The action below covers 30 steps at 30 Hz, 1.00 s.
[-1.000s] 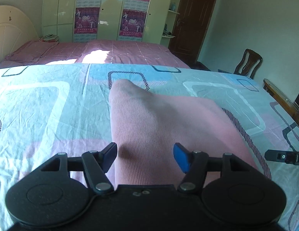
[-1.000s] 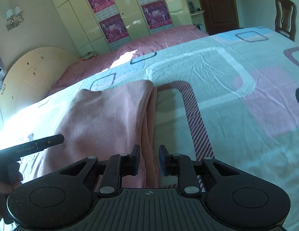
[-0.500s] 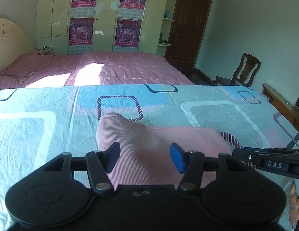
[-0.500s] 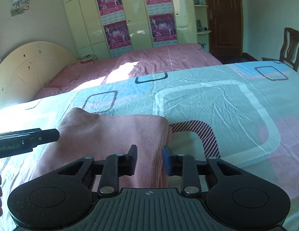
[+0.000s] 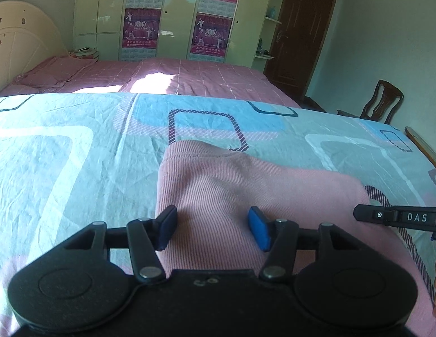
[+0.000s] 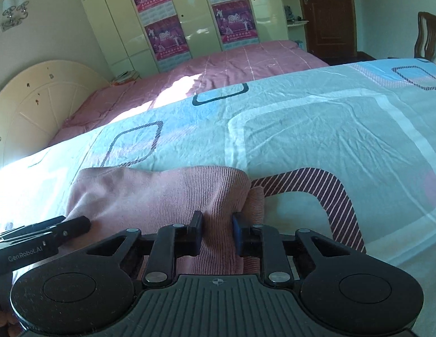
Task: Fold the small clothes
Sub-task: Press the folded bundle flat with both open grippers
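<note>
A pink ribbed garment lies folded on the patterned bedsheet. In the left wrist view my left gripper is open, its blue pads apart over the garment's near part, and the right gripper's side shows at the right edge. In the right wrist view the garment lies in front with a second layer showing at its right edge. My right gripper has its jaws partly apart around a raised fold of the garment. The left gripper's side shows at the left.
A second bed with a pink cover lies beyond the sheet. A cream wardrobe with posters, a dark door and a wooden chair stand at the back. A cream headboard is on the left.
Both grippers have drawn back and tilted up, so less of the garment shows. The right gripper's jaws have widened from nearly closed. The left gripper stays open.
</note>
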Available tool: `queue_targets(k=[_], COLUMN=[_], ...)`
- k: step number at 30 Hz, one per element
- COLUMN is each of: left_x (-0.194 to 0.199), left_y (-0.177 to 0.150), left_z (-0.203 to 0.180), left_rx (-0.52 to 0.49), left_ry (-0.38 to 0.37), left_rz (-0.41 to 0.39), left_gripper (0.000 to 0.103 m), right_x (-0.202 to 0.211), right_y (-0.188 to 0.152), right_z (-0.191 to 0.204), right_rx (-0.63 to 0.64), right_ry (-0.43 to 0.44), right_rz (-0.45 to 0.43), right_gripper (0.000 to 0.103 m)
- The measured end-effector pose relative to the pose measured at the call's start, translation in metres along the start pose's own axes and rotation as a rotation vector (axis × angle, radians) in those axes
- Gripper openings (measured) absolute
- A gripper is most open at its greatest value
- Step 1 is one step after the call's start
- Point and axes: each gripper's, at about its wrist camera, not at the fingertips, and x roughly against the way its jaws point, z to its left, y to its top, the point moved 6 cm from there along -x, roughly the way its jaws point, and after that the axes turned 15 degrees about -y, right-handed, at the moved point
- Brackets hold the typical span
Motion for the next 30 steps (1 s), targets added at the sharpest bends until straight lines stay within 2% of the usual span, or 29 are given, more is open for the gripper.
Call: queue_targets(k=[2,6,10,13,16,22,27,30], left_x=[0.002,0.004,0.007,0.017,0.032,0.052,0.044,0.042], left_y=[-0.001,0.001,0.004,0.005,0.002,-0.015,-0.03,-0.033], left_z=[-0.002,-0.01,-0.016,-0.023,-0.027,-0.032,-0.031,-0.027], left_rx=[-0.003,-0.051,-0.096,-0.124,-0.141,-0.11,-0.086,-0.05], left_ry=[0.003,0.014,0.041,0.049,0.056,0.033,0.039,0.034], left_rz=[-0.006,0.01,0.023,0.026,0.008,0.02,0.057,0.063], left_gripper=[0.057,0.058,0.061,0.071,0.071,0.07,0.071,0.072], right_x=[0.001,0.009,0.02,0.04,0.052,0.057,0.053,0.055], right_y=[-0.001,-0.009,-0.001,0.005,0.001,-0.022,-0.039,-0.041], right_z=[-0.004,-0.017,-0.015,-0.014,-0.008,-0.006,-0.011,-0.01], right_rx=[-0.02,-0.048,-0.017,-0.043,-0.02,0.018,0.019,0.046], right_ry=[-0.01,-0.09,-0.094,-0.062,-0.026,-0.032,-0.038,-0.043], right_rz=[-0.006,-0.022,-0.033,-0.075,-0.073,-0.037,0.006,0.003], right_gripper=[0.022,0.022,0.022,0.022,0.022,0.022,0.022,0.021])
